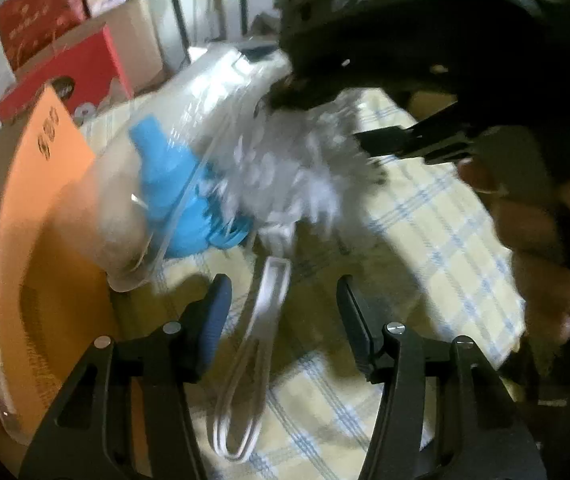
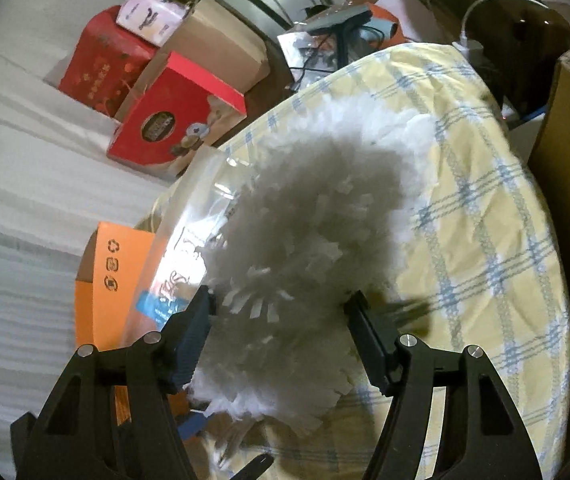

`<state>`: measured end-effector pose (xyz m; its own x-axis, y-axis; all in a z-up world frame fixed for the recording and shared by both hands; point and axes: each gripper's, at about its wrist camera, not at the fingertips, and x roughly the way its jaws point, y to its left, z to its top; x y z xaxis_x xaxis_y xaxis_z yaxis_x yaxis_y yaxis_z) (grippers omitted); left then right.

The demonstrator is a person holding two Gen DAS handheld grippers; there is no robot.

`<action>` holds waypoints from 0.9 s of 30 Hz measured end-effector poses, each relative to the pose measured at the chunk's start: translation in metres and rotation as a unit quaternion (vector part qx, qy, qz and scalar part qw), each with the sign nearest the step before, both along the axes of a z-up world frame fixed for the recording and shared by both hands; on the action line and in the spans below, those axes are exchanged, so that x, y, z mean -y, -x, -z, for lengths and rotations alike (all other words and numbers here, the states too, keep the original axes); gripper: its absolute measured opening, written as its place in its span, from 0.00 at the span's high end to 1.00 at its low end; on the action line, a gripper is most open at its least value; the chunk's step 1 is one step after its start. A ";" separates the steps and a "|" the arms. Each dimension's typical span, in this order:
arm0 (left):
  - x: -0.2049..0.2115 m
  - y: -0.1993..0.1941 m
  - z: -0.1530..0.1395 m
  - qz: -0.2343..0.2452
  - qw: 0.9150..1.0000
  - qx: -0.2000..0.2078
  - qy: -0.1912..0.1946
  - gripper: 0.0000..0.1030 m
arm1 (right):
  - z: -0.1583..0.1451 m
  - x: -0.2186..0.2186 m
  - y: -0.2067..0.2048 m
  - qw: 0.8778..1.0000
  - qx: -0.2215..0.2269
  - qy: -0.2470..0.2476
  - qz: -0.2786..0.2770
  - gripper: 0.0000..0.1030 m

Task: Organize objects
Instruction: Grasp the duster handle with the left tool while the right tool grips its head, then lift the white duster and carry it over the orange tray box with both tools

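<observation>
My left gripper (image 1: 281,312), jaws half-open, straddles the white handle (image 1: 261,312); right gripper (image 2: 281,332) jaws wide around the duster (image 2: 305,240). Closing early could snag the plastic bag (image 1: 189,128).

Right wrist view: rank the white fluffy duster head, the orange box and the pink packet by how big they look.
1. white fluffy duster head, though it lies nearest the camera
2. orange box, partly hidden
3. pink packet, far back

One white fluffy duster (image 2: 305,216), one clear plastic bag (image 1: 189,120), one blue plastic piece (image 1: 173,184) (inside that bag), one orange box (image 2: 115,280), one checked cloth (image 2: 497,240), two red boxes (image 2: 177,120), one brown carton (image 2: 221,48), one white loop handle (image 1: 253,340).
</observation>
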<state>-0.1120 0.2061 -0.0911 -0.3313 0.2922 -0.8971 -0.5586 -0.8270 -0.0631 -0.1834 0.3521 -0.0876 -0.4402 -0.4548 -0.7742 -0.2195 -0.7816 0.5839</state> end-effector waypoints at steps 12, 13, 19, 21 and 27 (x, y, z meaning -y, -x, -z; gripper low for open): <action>0.006 0.008 0.009 -0.008 1.000 -0.016 -0.007 0.71 | 0.007 0.003 0.003 1.000 0.002 -0.028 -0.010 0.62; 0.007 0.009 0.009 -0.008 1.000 -0.017 -0.007 0.77 | 0.007 0.001 0.002 1.000 0.001 -0.026 -0.008 0.64; 0.010 0.007 0.006 0.004 1.000 -0.002 -0.023 0.84 | 0.005 -0.003 -0.002 1.000 -0.005 -0.026 -0.001 0.74; 0.011 0.006 0.004 0.008 1.000 0.001 -0.030 0.85 | 0.003 -0.004 -0.005 1.000 -0.010 -0.026 0.002 0.77; 0.003 -0.014 -0.009 0.027 0.998 0.001 -0.056 0.86 | -0.012 -0.003 -0.016 0.999 -0.031 -0.018 0.004 0.87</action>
<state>-0.0984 0.2027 -0.0824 -0.3100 0.4085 -0.8585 -0.6015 -0.7836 -0.1556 -0.1672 0.3553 -0.0755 -0.4920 -0.4232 -0.7608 -0.1899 -0.8007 0.5682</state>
